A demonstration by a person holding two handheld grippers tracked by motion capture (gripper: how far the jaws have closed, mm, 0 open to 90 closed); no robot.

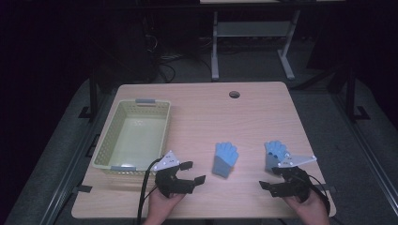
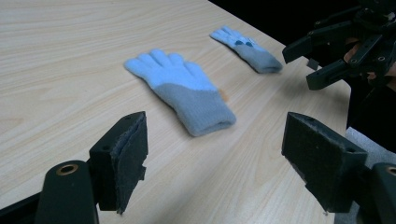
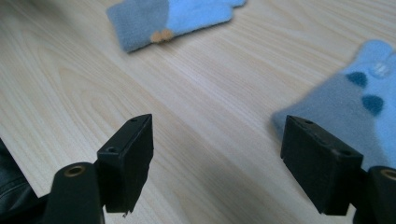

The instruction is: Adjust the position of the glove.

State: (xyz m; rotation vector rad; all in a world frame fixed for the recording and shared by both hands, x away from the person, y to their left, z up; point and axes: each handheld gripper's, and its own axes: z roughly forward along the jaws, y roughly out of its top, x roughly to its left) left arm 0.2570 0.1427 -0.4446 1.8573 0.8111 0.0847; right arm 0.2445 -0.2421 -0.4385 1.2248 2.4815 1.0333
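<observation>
Here the left gripper sat low over the near part of the wooden table, its jaws spread wide with nothing between them, pointing across toward the person's right. Just ahead of those jaws, a short way beyond their tips in the left gripper view, lay the nearer glove, flat on the wood, pale blue at the fingers and grey at the cuff, the cuff end turned toward the gripper. From above, that same glove lay between the two grippers, closer to the left one but not touching it.

The right gripper was also held wide open and empty, its jaws aimed toward the left gripper. The second glove lay just beyond it on the far side, partly under the grey plate on the gripper's top. In the right gripper view this glove lay close beside one jaw, its dark spots showing, and whether it touched that jaw could not be told; the first glove lay farther ahead.

A pale green basket stood just beyond the left gripper, on the side away from the gloves.
</observation>
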